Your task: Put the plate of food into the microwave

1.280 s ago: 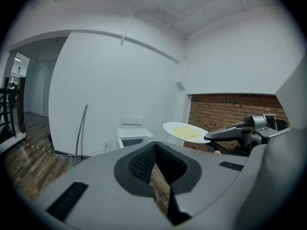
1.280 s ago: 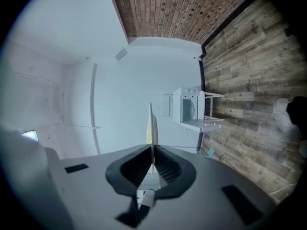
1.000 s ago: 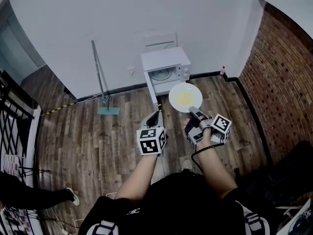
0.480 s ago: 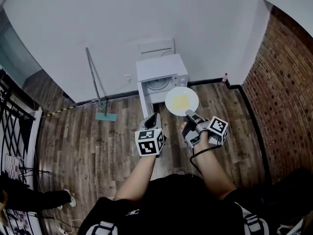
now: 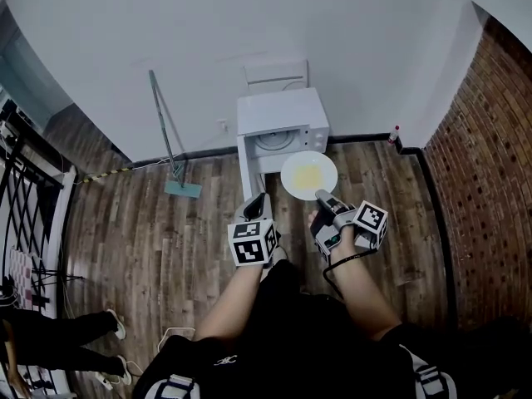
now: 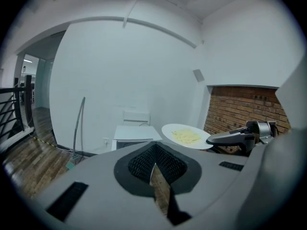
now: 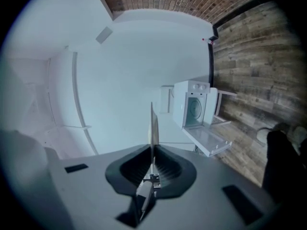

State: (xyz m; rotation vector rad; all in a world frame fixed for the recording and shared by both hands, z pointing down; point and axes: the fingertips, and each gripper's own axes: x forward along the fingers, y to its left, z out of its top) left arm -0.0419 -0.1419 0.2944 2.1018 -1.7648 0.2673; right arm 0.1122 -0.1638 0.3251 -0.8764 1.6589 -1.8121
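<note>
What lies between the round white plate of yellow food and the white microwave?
Nothing: the right gripper view shows a bare stretch between the plate and the open microwave.

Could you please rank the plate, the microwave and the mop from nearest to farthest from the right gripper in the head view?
1. plate, clamped in the right gripper.
2. microwave, ahead by the wall.
3. mop, far left, against the wall.

The plate (image 7: 152, 128) shows edge-on in the right gripper view, its upper face hidden; a bystander (image 5: 46, 329) is cut off at the head view's left edge.
</note>
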